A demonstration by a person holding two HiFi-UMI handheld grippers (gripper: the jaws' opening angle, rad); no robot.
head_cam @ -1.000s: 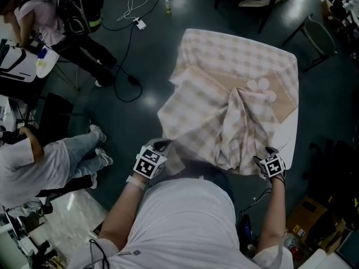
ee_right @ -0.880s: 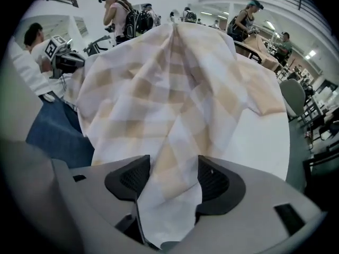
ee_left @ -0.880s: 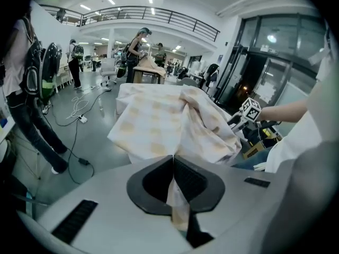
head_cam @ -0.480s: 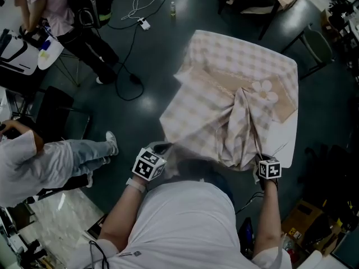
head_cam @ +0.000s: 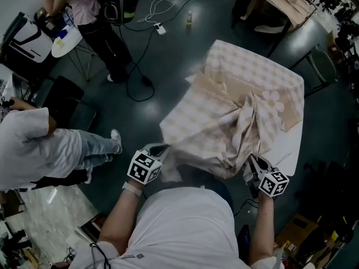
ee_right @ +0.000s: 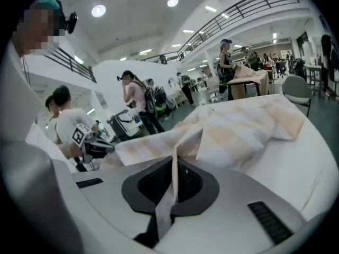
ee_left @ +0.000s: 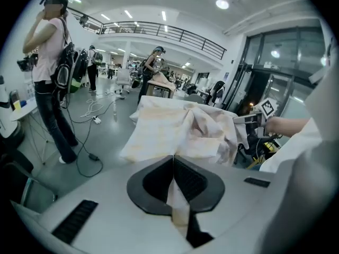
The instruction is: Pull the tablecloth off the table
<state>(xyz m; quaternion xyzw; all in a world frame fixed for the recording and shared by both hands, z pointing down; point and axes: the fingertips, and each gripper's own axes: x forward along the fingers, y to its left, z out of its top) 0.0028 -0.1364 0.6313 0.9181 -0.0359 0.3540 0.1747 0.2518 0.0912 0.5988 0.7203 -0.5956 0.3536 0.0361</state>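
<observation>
**Both grippers now grip the near edge of the tablecloth**

Compared with one second ago, the right gripper (head_cam: 253, 164) has closed. Then it stood with its jaws apart at the near right corner of the cloth. Now its jaws are pressed together on a fold of the checked tablecloth (head_cam: 241, 111). The cloth is also more gathered toward the person, and a wider strip of the bare white table (head_cam: 287, 147) shows at the right of the head view.

The tablecloth lies mostly on the table, in the centre right of the head view. It is crumpled into a ridge of folds in the middle, and its left part hangs over the table edge toward the lower left. In the right gripper view a thin fold of the tablecloth (ee_right: 238, 131) runs down between the two jaws, which are tight on it. The left gripper (head_cam: 159, 149), at the lower centre left of the head view, is closed in the same way. In the left gripper view a narrow strip of the tablecloth (ee_left: 169, 126) is pinched between its jaws.

Around the table is a dark floor (head_cam: 168, 66). Cables (head_cam: 147, 38) and a small bottle (head_cam: 189, 19) lie on it at the upper centre. A person in a pink top (head_cam: 84, 1) stands at the upper left. A person in a white shirt (head_cam: 33, 147) is at the left edge.
</observation>
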